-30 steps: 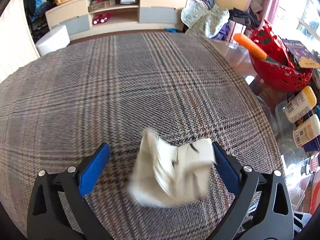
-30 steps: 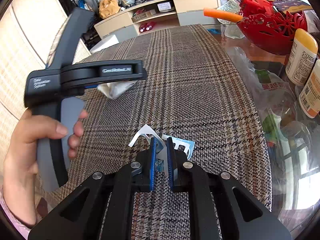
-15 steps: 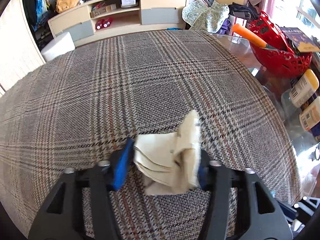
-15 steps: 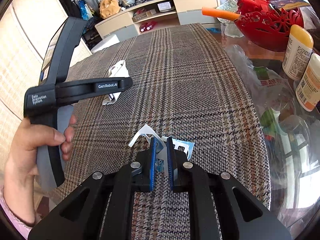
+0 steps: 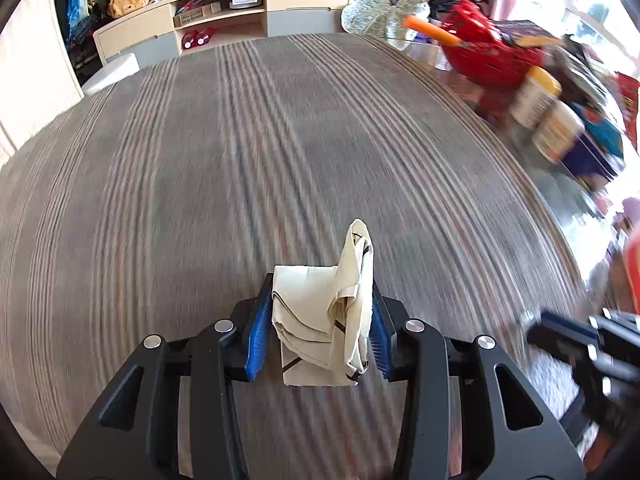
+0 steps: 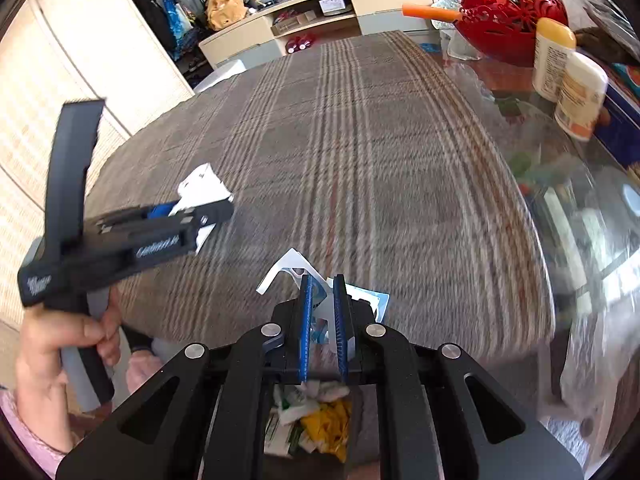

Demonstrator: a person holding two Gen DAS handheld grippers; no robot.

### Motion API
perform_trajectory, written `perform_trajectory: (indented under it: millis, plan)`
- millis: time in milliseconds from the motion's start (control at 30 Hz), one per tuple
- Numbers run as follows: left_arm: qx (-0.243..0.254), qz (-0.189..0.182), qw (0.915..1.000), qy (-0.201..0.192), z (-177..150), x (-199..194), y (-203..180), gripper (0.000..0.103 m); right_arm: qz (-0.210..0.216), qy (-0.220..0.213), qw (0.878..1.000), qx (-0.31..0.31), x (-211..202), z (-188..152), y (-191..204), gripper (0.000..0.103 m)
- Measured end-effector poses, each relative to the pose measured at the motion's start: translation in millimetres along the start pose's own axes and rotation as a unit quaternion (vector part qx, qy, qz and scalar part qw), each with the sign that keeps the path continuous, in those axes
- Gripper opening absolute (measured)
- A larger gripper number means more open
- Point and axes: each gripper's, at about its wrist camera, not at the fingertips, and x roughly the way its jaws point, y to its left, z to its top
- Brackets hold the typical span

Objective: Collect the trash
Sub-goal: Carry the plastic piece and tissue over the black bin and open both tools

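Note:
My left gripper (image 5: 316, 320) is shut on a crumpled cream paper napkin (image 5: 324, 312) and holds it above the plaid tablecloth (image 5: 240, 140). In the right wrist view the left gripper (image 6: 200, 216) shows at the left, held by a hand, with the napkin (image 6: 202, 188) in its jaws. My right gripper (image 6: 323, 304) is shut on a white and blue torn wrapper (image 6: 288, 268). Below it, past the table edge, lies a heap of trash (image 6: 316, 412) with white and yellow pieces.
A red openwork bowl (image 6: 512, 20) with an orange-handled tool (image 6: 428, 11) stands at the far right. Two cream bottles (image 6: 568, 80) and clear plastic bags (image 6: 580, 240) crowd the glass table's right side. A low shelf unit (image 5: 224, 16) stands beyond the table.
Both grippers have pulled back toward the near table edge with their loads. The left gripper has closed tighter on the napkin. The trash heap has come into the right wrist view.

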Motion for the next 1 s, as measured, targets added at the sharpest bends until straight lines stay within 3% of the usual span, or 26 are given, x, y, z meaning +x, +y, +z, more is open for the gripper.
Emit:
perform_trajectory:
  millis: [233, 467, 733, 1000]
  plan:
    - [-0.022, -0.02, 0.9995, -0.009, -92, -64, 0, 0.04, 0.015, 0.018, 1.0, -0.002, -27, -65, 25, 0.012]
    - [-0.038, -0.027, 0.9989, -0.01, -156, -89, -9, 0.04, 0.01, 0.029, 0.999, -0.01, -30, -120, 37, 0.012]
    - [-0.06, -0.045, 0.9965, 0.037, -213, -53, -10, 0.04, -0.027, 0.041, 0.999, -0.02, 1, -169, 42, 0.012]
    - [-0.085, -0.066, 0.99, 0.091, -240, -11, -7, 0.04, -0.03, 0.083, 0.996, -0.031, 43, -193, 41, 0.012]
